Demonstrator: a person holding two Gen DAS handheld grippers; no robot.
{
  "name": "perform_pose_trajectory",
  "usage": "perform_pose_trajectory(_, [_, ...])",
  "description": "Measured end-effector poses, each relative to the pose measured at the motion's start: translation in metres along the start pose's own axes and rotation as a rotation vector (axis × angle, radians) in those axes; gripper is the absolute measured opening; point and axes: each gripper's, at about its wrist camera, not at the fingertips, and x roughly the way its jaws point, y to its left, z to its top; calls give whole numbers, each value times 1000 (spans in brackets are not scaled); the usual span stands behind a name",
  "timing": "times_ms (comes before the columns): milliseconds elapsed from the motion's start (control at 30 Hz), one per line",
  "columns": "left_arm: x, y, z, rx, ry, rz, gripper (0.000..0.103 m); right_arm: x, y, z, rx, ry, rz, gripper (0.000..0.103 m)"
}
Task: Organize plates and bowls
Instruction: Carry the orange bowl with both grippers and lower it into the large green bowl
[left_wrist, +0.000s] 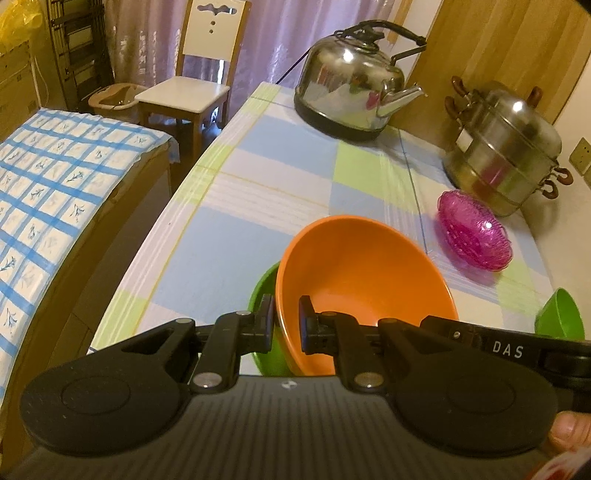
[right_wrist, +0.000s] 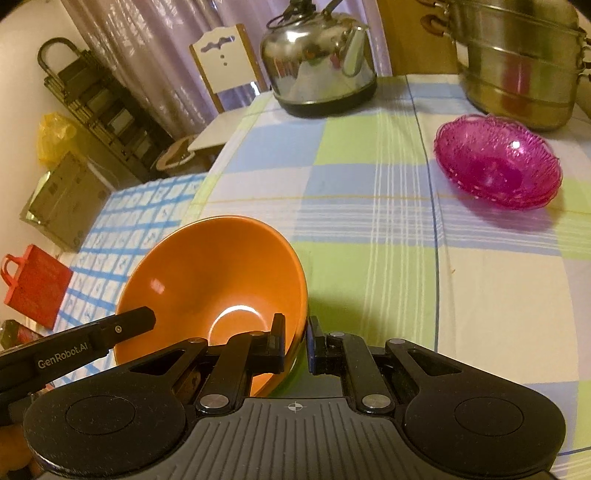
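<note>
Between both hand-held grippers, orange bowl (left_wrist: 364, 280), rim pinched

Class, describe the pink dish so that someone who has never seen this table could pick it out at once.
Start at the checked tablecloth and find the tall steel steamer pot at its far right. Just in front of that pot, resting on the cloth, is the pink dish. Unlike the plain orange bowl, it is see-through, patterned and has a scalloped rim.
</note>
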Motion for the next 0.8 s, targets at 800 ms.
perform_pose_trajectory(800, [19, 17, -7, -43, 21, -3, 11, 20, 12, -5, -44, 19, -39, 11])
